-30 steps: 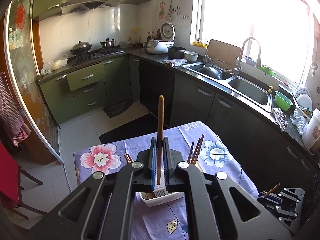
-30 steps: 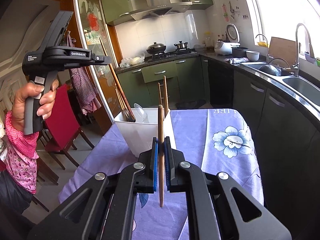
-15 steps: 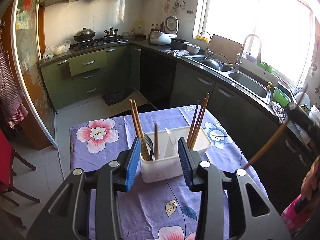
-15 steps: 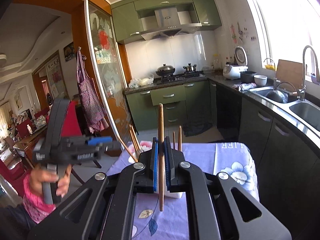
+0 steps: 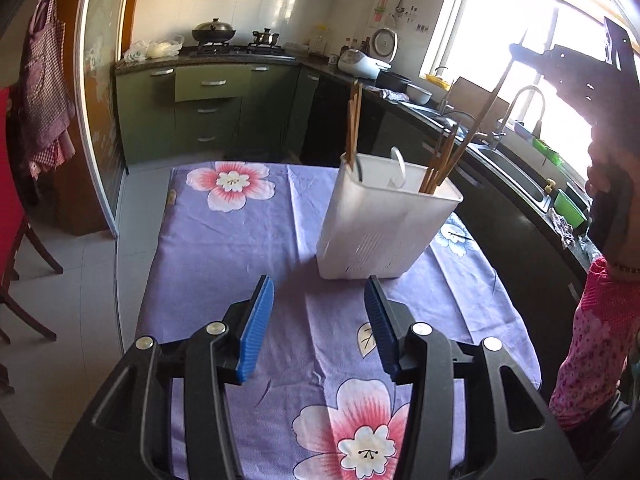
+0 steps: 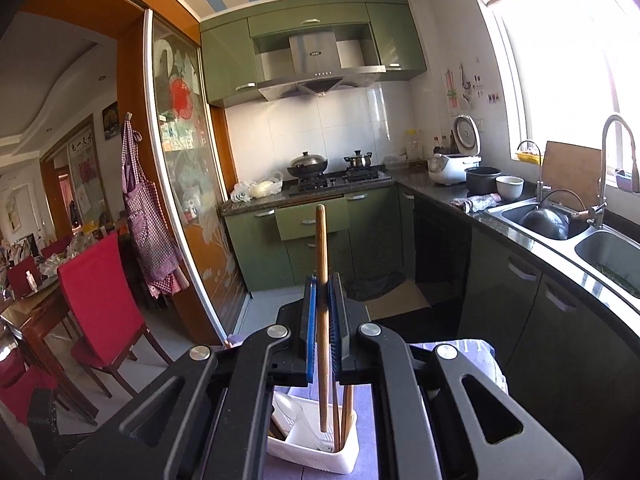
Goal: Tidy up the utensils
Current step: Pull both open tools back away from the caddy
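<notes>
A white utensil holder [image 5: 384, 236] stands on the purple flowered tablecloth [image 5: 240, 248], with several wooden chopsticks [image 5: 353, 128] and a white spoon upright in it. My left gripper [image 5: 318, 320] hovers low over the cloth, short of the holder and to its left. Its jaws are opening and nothing is between them. My right gripper [image 6: 322, 286] is shut on a wooden chopstick [image 6: 320, 236] held upright above the holder [image 6: 320, 454], its lower end inside a compartment. In the left wrist view, the right gripper [image 5: 576, 68] appears high at the right, its chopstick [image 5: 486, 116] slanting down into the holder.
A person's hand [image 5: 604, 176] and pink sleeve [image 5: 592, 344] fill the right edge. A dark counter with a sink [image 6: 560, 216] runs along the right of the table. Red chairs [image 6: 100, 296] stand to the left, and the stove [image 6: 340, 178] is at the back.
My left gripper released its chopstick into the holder, opened, and dropped back toward the cloth. My right gripper rose over the holder with its chopstick, whose tip now sits inside.
</notes>
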The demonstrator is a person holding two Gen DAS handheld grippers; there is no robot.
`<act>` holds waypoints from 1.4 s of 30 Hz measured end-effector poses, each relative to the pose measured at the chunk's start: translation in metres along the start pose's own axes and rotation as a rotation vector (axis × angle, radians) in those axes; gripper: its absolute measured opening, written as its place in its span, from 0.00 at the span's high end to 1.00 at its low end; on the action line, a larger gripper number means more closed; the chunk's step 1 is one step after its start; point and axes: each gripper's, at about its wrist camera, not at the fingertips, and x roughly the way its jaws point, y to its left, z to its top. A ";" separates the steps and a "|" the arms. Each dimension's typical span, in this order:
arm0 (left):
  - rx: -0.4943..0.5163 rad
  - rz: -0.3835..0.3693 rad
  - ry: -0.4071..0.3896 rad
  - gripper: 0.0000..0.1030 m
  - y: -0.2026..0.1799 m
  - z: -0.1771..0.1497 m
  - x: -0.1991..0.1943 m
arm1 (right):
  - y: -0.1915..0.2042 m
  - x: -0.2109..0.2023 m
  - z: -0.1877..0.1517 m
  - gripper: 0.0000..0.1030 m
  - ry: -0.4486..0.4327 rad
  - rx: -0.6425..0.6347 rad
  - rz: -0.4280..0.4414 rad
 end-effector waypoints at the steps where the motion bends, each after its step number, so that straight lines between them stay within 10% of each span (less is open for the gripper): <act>1: -0.012 0.008 0.012 0.56 0.006 -0.004 0.003 | 0.000 0.007 -0.007 0.93 0.016 0.003 0.000; 16: -0.010 -0.019 0.025 0.48 -0.001 -0.023 0.011 | -0.009 0.090 -0.105 0.92 0.249 -0.003 -0.008; 23: -0.001 -0.015 0.026 0.45 -0.003 -0.024 0.012 | -0.013 0.060 -0.117 0.91 0.219 0.005 0.002; 34: 0.051 -0.024 0.009 0.29 -0.026 -0.033 0.014 | -0.014 -0.062 -0.194 0.21 0.137 -0.025 -0.044; 42: 0.097 0.001 -0.076 0.12 -0.050 -0.045 -0.005 | -0.007 -0.126 -0.256 0.05 0.062 -0.011 -0.079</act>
